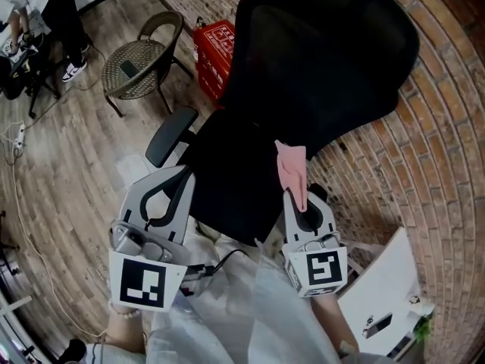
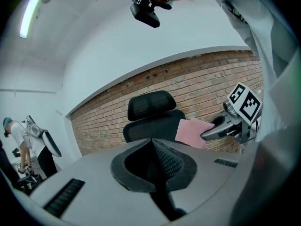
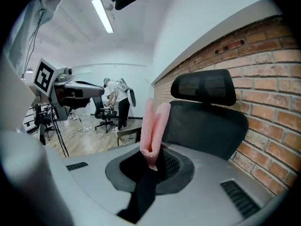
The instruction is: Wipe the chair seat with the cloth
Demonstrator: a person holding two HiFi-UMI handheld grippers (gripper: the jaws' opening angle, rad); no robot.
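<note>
A black office chair stands against the brick wall, its seat [image 1: 231, 177] just ahead of both grippers and its mesh back [image 1: 326, 59] beyond. My right gripper [image 1: 297, 200] is shut on a pink cloth [image 1: 292, 170], which sticks up over the seat's right side. In the right gripper view the folded cloth [image 3: 153, 124] rises from the shut gripper [image 3: 151, 160]. My left gripper [image 1: 185, 176] hovers at the seat's left edge; its jaws meet with nothing between them [image 2: 152, 143]. The left gripper view shows the cloth [image 2: 193, 132] in front of the chair's back [image 2: 155, 126].
A chair armrest [image 1: 170, 135] lies just beyond my left gripper. A wicker chair [image 1: 140, 63] and a red box [image 1: 216, 48] stand further back on the wooden floor. The brick wall [image 1: 439, 165] curves round the right. A white board [image 1: 379, 294] leans at lower right. A person [image 1: 64, 14] stands far left.
</note>
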